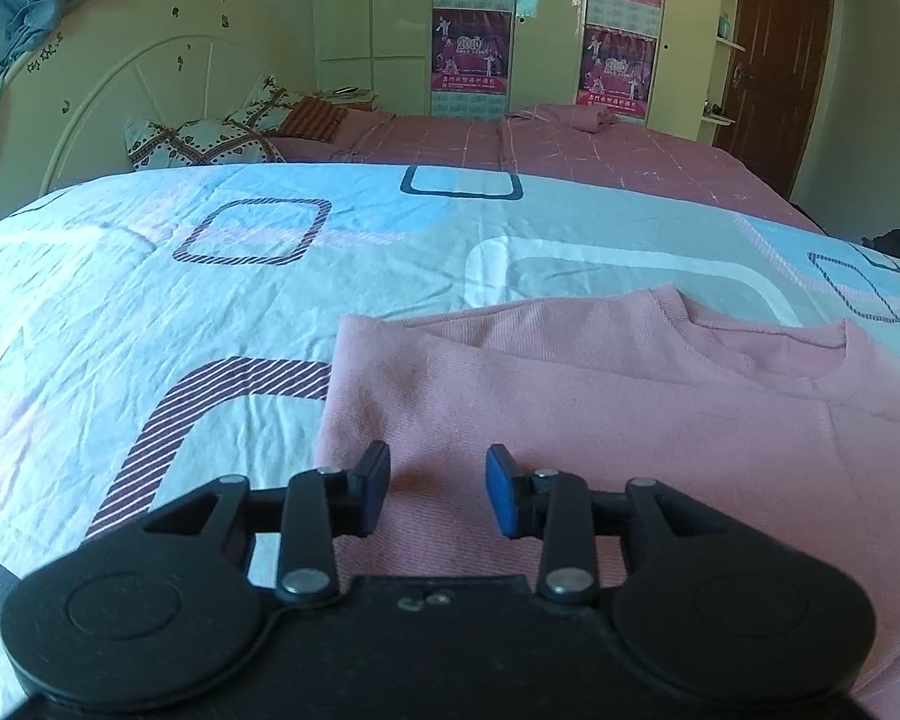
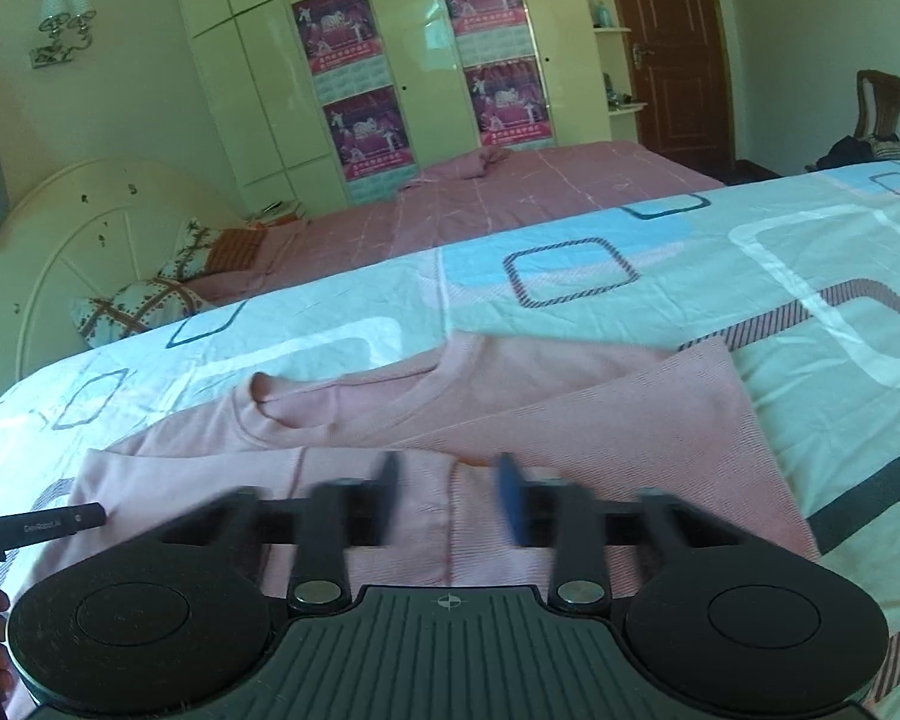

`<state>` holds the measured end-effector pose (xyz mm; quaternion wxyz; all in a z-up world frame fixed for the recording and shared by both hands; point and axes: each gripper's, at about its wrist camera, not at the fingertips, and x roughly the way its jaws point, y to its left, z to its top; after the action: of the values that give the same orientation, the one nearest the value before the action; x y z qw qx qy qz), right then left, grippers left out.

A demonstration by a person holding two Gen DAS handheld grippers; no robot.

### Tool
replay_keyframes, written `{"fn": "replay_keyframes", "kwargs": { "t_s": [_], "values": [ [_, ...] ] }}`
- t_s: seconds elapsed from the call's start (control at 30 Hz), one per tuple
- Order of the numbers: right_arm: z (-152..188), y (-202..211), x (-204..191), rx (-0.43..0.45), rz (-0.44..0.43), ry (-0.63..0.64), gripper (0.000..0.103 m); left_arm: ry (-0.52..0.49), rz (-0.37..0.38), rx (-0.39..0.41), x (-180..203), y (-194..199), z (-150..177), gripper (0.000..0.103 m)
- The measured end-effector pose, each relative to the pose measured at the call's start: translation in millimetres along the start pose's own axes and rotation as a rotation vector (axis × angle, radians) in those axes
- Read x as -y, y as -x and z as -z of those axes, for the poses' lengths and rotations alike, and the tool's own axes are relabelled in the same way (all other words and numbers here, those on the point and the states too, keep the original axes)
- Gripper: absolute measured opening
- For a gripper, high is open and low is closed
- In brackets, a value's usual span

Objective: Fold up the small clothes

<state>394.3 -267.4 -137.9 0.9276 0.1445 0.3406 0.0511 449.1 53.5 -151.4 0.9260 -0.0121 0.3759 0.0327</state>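
On the bed's patterned sheet (image 1: 150, 276) lies the pink sweater (image 1: 570, 396), neckline away from you and both side parts already laid inward over the body, so your trouble from here is mostly undoing what is done. Your left claw (image 1: 437, 489) stands apart with nothing between its pads, hovering over the sweater's near left part; your right claw (image 2: 450, 495) is also apart and empty, blurred in its own view, above the middle where the two folded flaps meet. If you drag either claw low across the knit, a pad could catch the loose flap edge and pull it open again. If you pinch only the top layer at the hem, the lower layers will likely stay behind and the next fold will come out skewed. The soft, rumpled sheet may also bunch up into the grip. For writing, the slim black bar (image 2: 42, 525) at the left of the right wrist view carries small white lettering too blurred to read, and the wardrobe posters (image 1: 471, 54) show a year that seems to be 2010
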Motion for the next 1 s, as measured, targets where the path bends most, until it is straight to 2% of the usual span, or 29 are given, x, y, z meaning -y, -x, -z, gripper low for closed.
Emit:
{"fn": "replay_keyframes", "kwargs": {
  "t_s": [0.13, 0.2, 0.33, 0.43, 0.5, 0.57, 0.67, 0.8, 1.0],
  "values": [
    [10.9, -4.0, -19.1, -0.036, -0.006, 0.085, 0.051, -0.013, 0.029, 0.015, 6.1, 15.7, 8.1, 0.035],
    [17.6, -7.8, -25.1, -0.071, -0.018, 0.116, 0.035, -0.008, 0.053, 0.008, 9.5, 22.8, 16.1, 0.036],
    [36.6, -14.7, -31.0, -0.136, -0.032, 0.182, 0.032, -0.019, 0.079, -0.015, 15.6, 30.1, 35.3, 0.038],
    [48.5, -20.0, -27.6, -0.15, 0.018, 0.252, 0.027, -0.035, 0.07, -0.017, 15.3, 28.7, 45.0, 0.04],
    [49.5, -19.5, -20.7, -0.143, 0.056, 0.255, 0.027, -0.048, 0.065, -0.024, 15.8, 29.8, 43.0, 0.04],
    [48.4, -17.8, -13.4, -0.148, 0.04, 0.211, 0.027, -0.041, 0.064, -0.033, 15.6, 30.4, 41.7, 0.04],
    [48.2, -14.7, -19.8, -0.161, 0.043, 0.257, 0.027, -0.053, 0.048, -0.037, 18.6, 33.4, 41.8, 0.039],
    [42.7, 5.1, -18.3, -0.12, 0.007, 0.186, 0.027, -0.049, 0.047, -0.036, 21.9, 42.5, 42.3, 0.041],
    [51.4, 20.0, -26.8, -0.151, -0.039, 0.21, 0.027, -0.035, 0.077, -0.014, 29.8, 64.9, 43.8, 0.041]
  ]
}}
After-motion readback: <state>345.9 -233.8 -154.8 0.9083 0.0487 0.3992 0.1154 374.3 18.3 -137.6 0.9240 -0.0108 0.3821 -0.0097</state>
